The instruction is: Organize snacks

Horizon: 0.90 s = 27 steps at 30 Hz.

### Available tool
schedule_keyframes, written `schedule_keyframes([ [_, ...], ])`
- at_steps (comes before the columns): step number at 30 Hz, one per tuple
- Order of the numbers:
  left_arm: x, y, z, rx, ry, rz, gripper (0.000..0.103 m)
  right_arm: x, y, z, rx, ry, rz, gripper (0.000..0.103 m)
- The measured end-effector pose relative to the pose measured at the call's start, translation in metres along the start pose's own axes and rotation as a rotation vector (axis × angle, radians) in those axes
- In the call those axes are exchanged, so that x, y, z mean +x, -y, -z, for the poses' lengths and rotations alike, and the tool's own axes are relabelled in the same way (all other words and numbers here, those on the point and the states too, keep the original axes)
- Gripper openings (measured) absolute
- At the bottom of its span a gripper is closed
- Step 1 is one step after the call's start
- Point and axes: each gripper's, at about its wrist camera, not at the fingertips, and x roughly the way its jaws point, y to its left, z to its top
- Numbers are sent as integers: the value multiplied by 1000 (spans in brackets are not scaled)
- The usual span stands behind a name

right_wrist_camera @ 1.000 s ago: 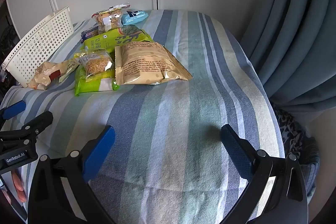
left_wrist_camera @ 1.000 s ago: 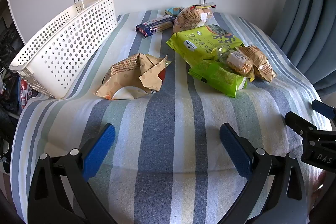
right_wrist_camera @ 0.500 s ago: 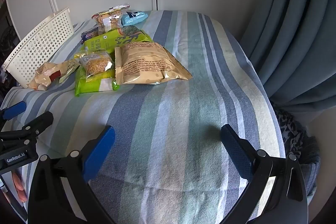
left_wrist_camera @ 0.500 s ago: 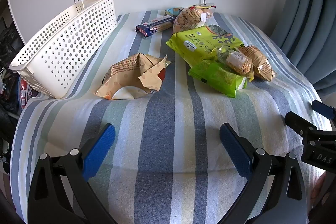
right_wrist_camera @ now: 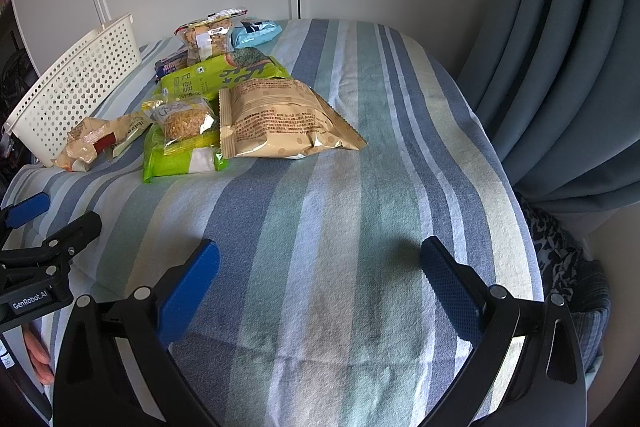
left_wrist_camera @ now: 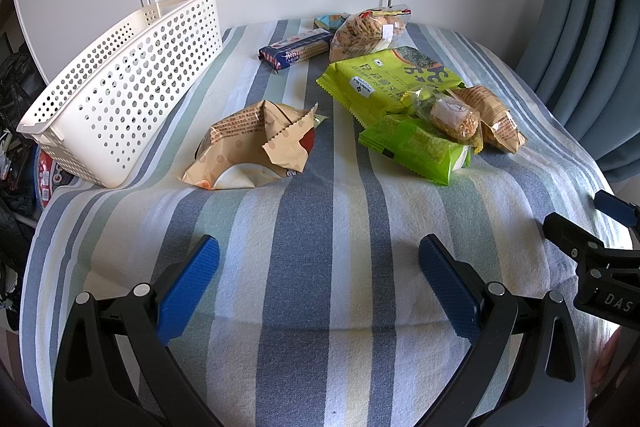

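Almost nothing differs from a second ago: both wrist views keep the same framing, apart from a slight drift in the right one, no packet has shifted, and neither gripper has closed in on anything. My reading is that the sorting has not started and the person is choosing a first pick.

From the left, the basket [left_wrist_camera: 120, 99] stands tipped at the table's left edge on the striped cloth [left_wrist_camera: 304, 227], and no snack shows inside it (its floor is mostly out of sight). Just beside it lies the crumpled tan bag [left_wrist_camera: 256, 147], apart from the others. Further back are the blue biscuit pack [left_wrist_camera: 296, 49] and a clear cookie bag [left_wrist_camera: 368, 29], with a light-blue packet [right_wrist_camera: 256, 33] behind. Then comes the main cluster: the big green bag [left_wrist_camera: 384, 83], a smaller green pack [left_wrist_camera: 420, 151] in front of it, a clear pouch of puffed snack [left_wrist_camera: 452, 115] resting on top, and the flat tan bag [right_wrist_camera: 280, 123] at the right, touching the green ones.

The left gripper [left_wrist_camera: 320, 267] hangs released over bare cloth near the front edge, fingers spread wide and holding nothing. The right gripper [right_wrist_camera: 320, 267] is likewise spread and empty, over the clear right side of the table.

The crumpled tan bag looks the easiest start for the left gripper, being nearest the basket; its loose folds should pinch readily.
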Motion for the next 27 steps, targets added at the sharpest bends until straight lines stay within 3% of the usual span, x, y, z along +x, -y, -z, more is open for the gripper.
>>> schedule_keyframes([
  [27, 0, 1, 0, 0, 0, 0, 101, -2, 1, 1, 3, 11, 6, 98],
])
